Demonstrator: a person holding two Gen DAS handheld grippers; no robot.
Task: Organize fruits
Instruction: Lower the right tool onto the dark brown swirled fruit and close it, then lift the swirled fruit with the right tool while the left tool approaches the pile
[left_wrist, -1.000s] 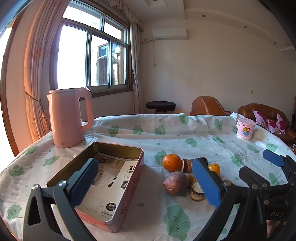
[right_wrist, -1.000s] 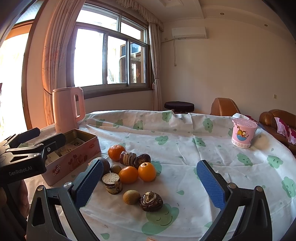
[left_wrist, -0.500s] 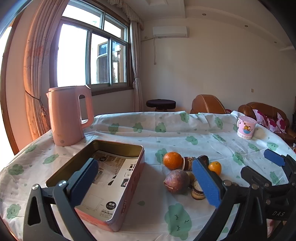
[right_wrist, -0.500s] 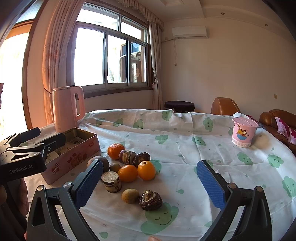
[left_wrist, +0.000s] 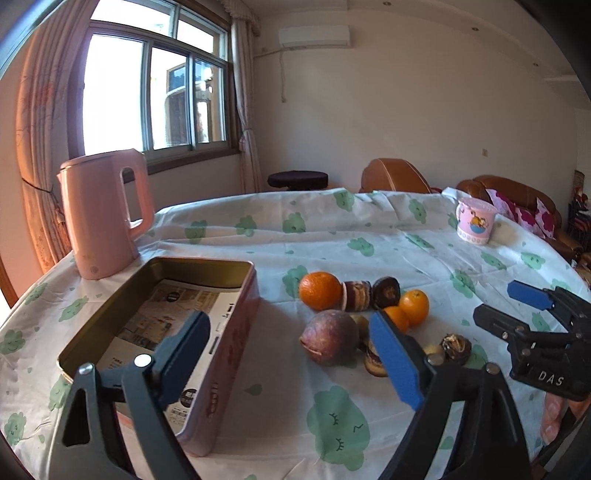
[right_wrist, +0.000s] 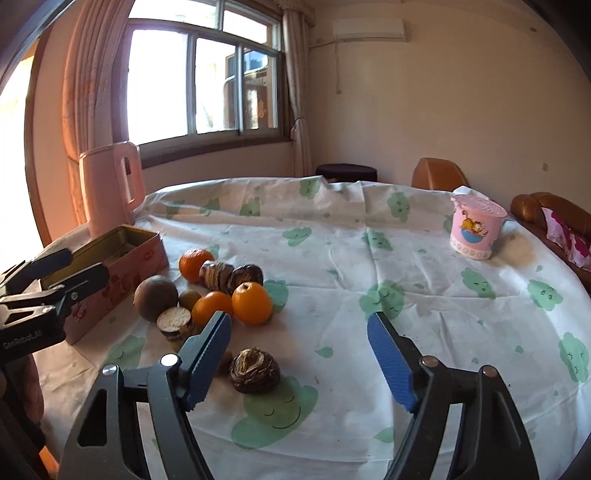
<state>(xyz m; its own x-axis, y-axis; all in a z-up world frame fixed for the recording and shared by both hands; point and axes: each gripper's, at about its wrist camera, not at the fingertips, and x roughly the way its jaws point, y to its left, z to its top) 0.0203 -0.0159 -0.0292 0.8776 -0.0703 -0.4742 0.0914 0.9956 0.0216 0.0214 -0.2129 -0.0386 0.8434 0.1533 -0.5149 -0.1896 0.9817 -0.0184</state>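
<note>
Right wrist view: right gripper (right_wrist: 299, 354) spread wide, nothing between the blue pads, hovering low over the tablecloth (right_wrist: 424, 295). Nearest thing to it is the dark wrinkled fruit (right_wrist: 254, 370), lying just ahead and left of centre, close beside the left pad and apart from the main pile. A small brownish piece is half hidden behind that pad; cannot tell what it is.

Farther out and to the left sits the cluster: two oranges (right_wrist: 252, 302) touching, a cut round piece (right_wrist: 174, 321), the big purple-brown fruit (right_wrist: 155, 294), a third orange (right_wrist: 195, 264) at the back with dark sliced pieces beside it. Beyond the cluster, further left again, the open pink tin (right_wrist: 122, 251).

Left wrist view: left gripper (left_wrist: 291, 354) also released and empty. It straddles the gap between the tin (left_wrist: 236, 332) on its left and the purple-brown fruit (left_wrist: 328, 342) just ahead, right of centre.

Judgement: the wrinkled fruit is the right gripper's pick, needing a small shift left. The left gripper is nearer the tin and the purple-brown fruit. Roundish fruit, no long axis to align with.
</note>
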